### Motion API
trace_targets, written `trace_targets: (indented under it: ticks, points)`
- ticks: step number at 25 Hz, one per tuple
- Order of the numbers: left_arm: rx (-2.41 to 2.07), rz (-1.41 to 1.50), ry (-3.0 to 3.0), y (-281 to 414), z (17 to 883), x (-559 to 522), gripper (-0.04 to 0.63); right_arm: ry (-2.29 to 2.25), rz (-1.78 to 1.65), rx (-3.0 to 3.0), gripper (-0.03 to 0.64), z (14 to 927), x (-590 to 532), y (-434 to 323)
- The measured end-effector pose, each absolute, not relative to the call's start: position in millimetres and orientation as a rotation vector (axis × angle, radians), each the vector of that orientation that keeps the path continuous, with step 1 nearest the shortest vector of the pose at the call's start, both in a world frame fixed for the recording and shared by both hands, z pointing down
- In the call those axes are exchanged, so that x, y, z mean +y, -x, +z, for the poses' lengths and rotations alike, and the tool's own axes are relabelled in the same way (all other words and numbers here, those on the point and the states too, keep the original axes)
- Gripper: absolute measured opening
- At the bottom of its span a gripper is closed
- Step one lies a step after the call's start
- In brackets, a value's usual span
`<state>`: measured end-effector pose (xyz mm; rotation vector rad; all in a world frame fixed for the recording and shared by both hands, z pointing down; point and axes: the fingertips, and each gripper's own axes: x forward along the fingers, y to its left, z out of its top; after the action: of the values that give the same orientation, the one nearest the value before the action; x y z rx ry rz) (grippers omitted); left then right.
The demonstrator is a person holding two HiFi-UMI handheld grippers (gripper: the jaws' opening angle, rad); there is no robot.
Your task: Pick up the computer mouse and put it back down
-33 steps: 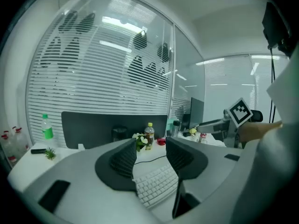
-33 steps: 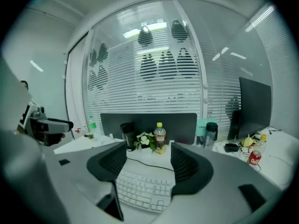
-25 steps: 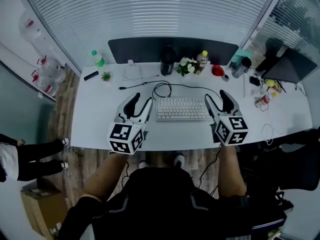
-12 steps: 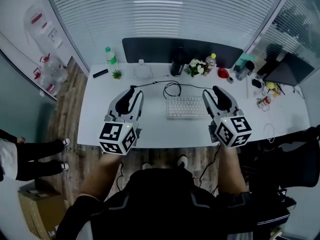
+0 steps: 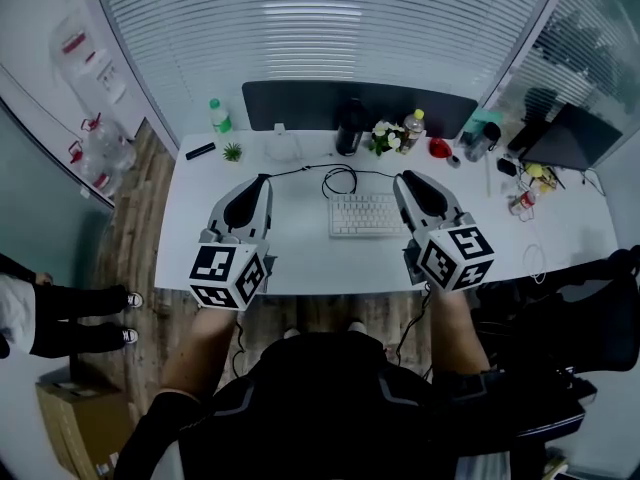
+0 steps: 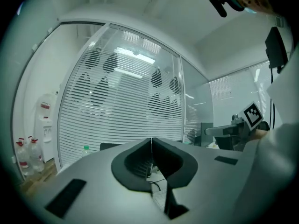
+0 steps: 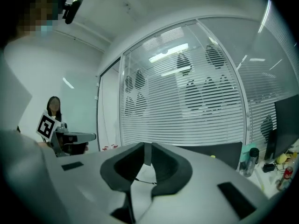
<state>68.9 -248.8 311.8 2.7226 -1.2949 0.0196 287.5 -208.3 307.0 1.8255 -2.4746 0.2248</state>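
Note:
I find no computer mouse in any view. In the head view both grippers hang above the white desk [image 5: 300, 263], one on each side of the white keyboard [image 5: 366, 213]. My left gripper [image 5: 262, 180] has just been closing and its jaws now meet, with nothing between them [image 6: 151, 140]. My right gripper [image 5: 403, 178] has also been closing; a narrow slit still shows between its tips [image 7: 147, 146], with nothing in it. Both point level at the slatted glass wall. A black cable [image 5: 338, 180] loops behind the keyboard.
Along the desk's back edge stand a green-capped bottle [image 5: 217, 116], a small plant [image 5: 232, 151], a black flask [image 5: 350, 126], flowers [image 5: 385, 138] and a dark screen [image 5: 300, 103]. Clutter fills the desk's right end [image 5: 520, 183]. A person's legs [image 5: 60, 313] show at far left.
Both grippers were open beside the keyboard; their jaws have closed and both have lifted off the desk. The head view has shifted slightly.

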Motion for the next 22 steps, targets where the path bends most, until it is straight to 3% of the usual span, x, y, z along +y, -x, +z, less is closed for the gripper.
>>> trace_targets:
  ticks: [4,22]
  points:
    - [-1.286,0.022,-2.714,-83,305,-242,0.029,-1.792,0.232,-2.51,0.002,304,-209,-296]
    - [-1.465,0.055,-2.639,-96,307,-236,0.029,-1.724,0.203,-2.521,-0.002,310,-217,-324]
